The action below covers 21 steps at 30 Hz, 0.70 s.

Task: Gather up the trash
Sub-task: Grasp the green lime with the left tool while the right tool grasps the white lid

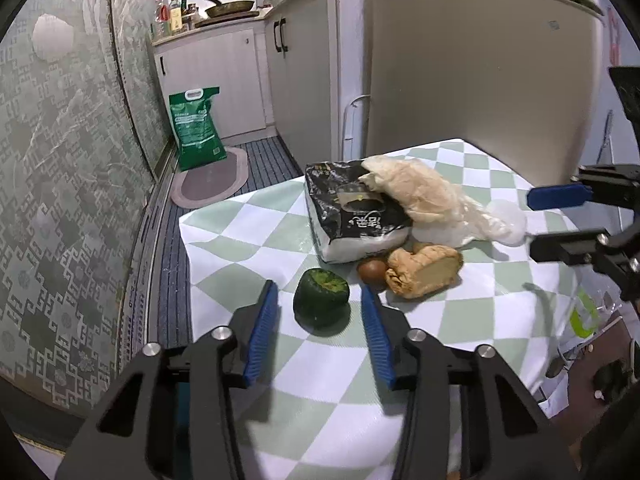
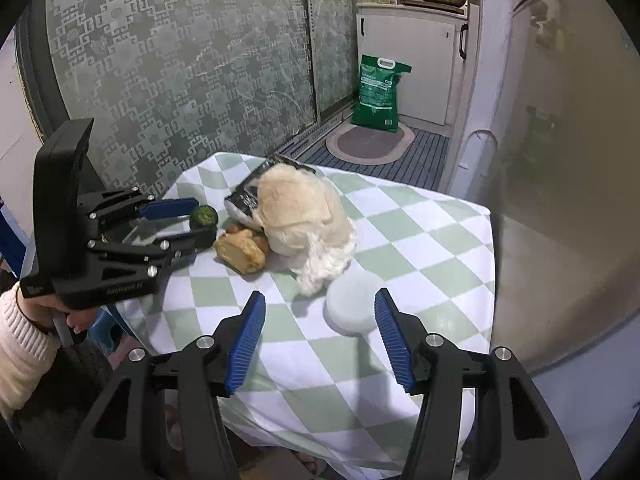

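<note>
Here, on a small table (image 1: 248, 240) draped in a green-and-white checked cloth, two hand-held grippers close in on a cluster of leftovers. At the left, the left gripper (image 1: 318, 304) has its jaws spread wide, a blue pad on either side of a dark green pepper (image 1: 321, 303), neither pad touching it. Should the jaws shut off-centre, the rounded pepper could squirt out and roll toward the near table edge, which appears close.

Just right of the pepper lie a small brown round item (image 1: 372, 271) and a chunk of tan bread (image 1: 424, 270), touching each other; a careless sweep could knock either off the cloth. Behind them a black-and-white packet (image 1: 352, 216) lies under a crumpled pale plastic bag (image 1: 420, 192). The bag is limp, so a shallow pinch would likely slip, or drag the packet along with it.

Further right, a white round lid-like disc (image 2: 354, 302) rests flat on the cloth beside the bag's tail. The right gripper (image 2: 320, 332) hovers above it, jaws wide and holding nothing; the disc sits toward its right pad, not centred. Lying flat, it gives the pads little edge to bite, and pushing down may bunch the loose cloth and shift everything. No bin is in view.
</note>
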Each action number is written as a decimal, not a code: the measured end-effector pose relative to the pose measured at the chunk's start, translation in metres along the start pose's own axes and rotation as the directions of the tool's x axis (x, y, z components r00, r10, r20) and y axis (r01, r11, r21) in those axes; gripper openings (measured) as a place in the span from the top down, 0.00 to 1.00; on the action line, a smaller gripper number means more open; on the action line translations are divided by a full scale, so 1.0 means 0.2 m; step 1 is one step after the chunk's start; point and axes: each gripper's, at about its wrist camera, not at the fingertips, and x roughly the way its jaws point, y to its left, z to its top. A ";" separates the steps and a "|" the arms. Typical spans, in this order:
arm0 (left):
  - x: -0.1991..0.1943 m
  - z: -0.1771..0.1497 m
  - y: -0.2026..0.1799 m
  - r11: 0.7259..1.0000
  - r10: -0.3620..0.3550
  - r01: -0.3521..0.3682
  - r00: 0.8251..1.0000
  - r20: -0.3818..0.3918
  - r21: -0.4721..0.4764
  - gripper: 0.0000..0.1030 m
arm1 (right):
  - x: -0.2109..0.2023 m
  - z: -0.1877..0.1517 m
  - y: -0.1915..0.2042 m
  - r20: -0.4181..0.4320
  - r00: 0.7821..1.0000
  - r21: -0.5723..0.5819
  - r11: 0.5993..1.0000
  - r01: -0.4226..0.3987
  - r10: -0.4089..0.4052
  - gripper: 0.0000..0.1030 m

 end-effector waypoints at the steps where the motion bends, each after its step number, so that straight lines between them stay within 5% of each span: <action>1: 0.01 0.00 0.00 1.000 0.000 0.000 1.000 -0.001 -0.004 0.57 | 0.00 -0.01 0.00 -0.002 1.000 -0.001 1.000 0.004 -0.004 0.40; 5: 0.02 0.01 0.01 1.000 -0.001 0.001 1.000 -0.001 -0.031 0.71 | 0.01 -0.03 -0.01 -0.007 1.000 -0.016 0.999 0.029 -0.030 0.38; 21: -0.10 -0.02 0.01 0.986 -0.095 0.106 0.991 0.090 -0.129 0.73 | 0.10 -0.03 -0.01 -0.001 0.993 -0.032 0.993 0.116 -0.116 0.36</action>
